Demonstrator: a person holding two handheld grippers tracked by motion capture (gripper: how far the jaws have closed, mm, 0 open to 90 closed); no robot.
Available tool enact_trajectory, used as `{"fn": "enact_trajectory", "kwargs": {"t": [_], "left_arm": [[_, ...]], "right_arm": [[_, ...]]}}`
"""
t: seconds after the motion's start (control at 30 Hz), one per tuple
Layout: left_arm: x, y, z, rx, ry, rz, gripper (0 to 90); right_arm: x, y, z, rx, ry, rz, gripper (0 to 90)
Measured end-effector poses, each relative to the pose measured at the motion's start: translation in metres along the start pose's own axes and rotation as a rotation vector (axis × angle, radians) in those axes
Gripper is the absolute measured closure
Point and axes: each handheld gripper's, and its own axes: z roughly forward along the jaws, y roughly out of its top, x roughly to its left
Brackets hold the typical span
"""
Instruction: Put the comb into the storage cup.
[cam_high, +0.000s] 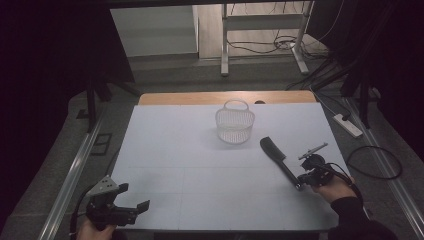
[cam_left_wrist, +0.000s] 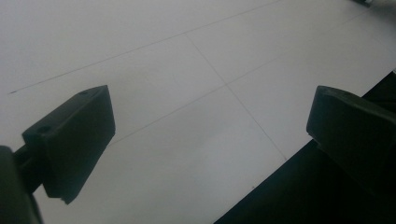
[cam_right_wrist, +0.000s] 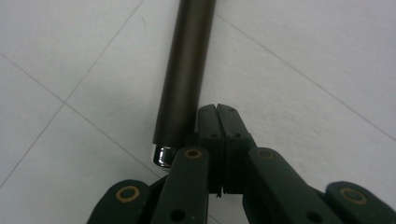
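Note:
A black long-handled tool (cam_high: 277, 159) lies diagonally on the white table (cam_high: 175, 160), right of centre, its wider head pointing toward a translucent basket (cam_high: 235, 122) that stands farther back. My right gripper (cam_high: 302, 181) is at the tool's near end. In the right gripper view the jaws (cam_right_wrist: 218, 112) are pressed together with nothing between them, and the dark round handle (cam_right_wrist: 184, 70) with its silver end cap (cam_right_wrist: 163, 155) lies just to their left, beside them. At the table's near left corner my left gripper (cam_high: 134, 196) stands open and holds nothing (cam_left_wrist: 210, 126).
The table's front edge (cam_left_wrist: 299, 186) runs close under the left gripper. A wooden strip (cam_high: 225, 97) borders the table's far side. On the floor to the right lie a power strip (cam_high: 347, 125) and a looped cable (cam_high: 375, 162). Metal rails flank both sides.

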Motion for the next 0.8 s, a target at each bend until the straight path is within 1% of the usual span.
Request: {"fn": "enact_trajectory", "kwargs": {"t": [0.03, 0.07, 0.13, 0.2, 0.23, 0.27, 0.33, 0.4, 0.53, 0.67, 0.77, 0.8], "left_arm": [[0.0, 0.0, 0.0, 0.0, 0.0, 0.0, 2.2], [0.0, 0.0, 0.0, -0.001, -0.001, -0.002, 2.2], [0.0, 0.0, 0.0, -0.001, -0.001, -0.002, 2.2], [0.0, 0.0, 0.0, 0.0, 0.0, -0.002, 2.2], [0.0, 0.0, 0.0, 0.0, 0.0, -0.002, 2.2], [0.0, 0.0, 0.0, 0.001, -0.001, -0.002, 2.2], [0.0, 0.0, 0.0, 0.001, -0.001, -0.002, 2.2], [0.0, 0.0, 0.0, 0.0, -0.003, -0.003, 2.2], [0.0, 0.0, 0.0, 0.001, -0.003, -0.003, 2.2], [0.001, 0.0, 0.0, 0.005, -0.004, -0.006, 2.3], [0.001, 0.0, 0.0, 0.005, -0.004, -0.007, 2.3], [0.001, 0.0, 0.0, 0.005, -0.004, -0.006, 2.3]], "right_arm": [[0.0, 0.0, 0.0, 0.0, 0.0, 0.0, 88.5], [-0.002, 0.0, -0.004, -0.02, -0.005, 0.01, 88.3], [-0.002, 0.0, -0.007, -0.029, -0.009, 0.011, 87.8], [-0.001, 0.001, -0.017, -0.073, -0.015, 0.017, 85.1], [-0.001, 0.001, -0.017, -0.073, -0.015, 0.017, 85.1], [0.002, 0.002, -0.022, -0.092, -0.018, 0.014, 82.3], [0.002, 0.003, -0.023, -0.095, -0.019, 0.013, 81.4], [0.004, 0.004, -0.024, -0.096, -0.022, 0.007, 78.6], [0.004, 0.005, -0.024, -0.096, -0.031, 0.011, 70.7], [0.004, 0.007, -0.027, -0.109, -0.033, 0.023, 61.1], [0.007, 0.012, -0.029, -0.119, -0.032, 0.029, 51.7], [0.01, 0.015, -0.031, -0.13, -0.041, 0.018, 45.2]]}}
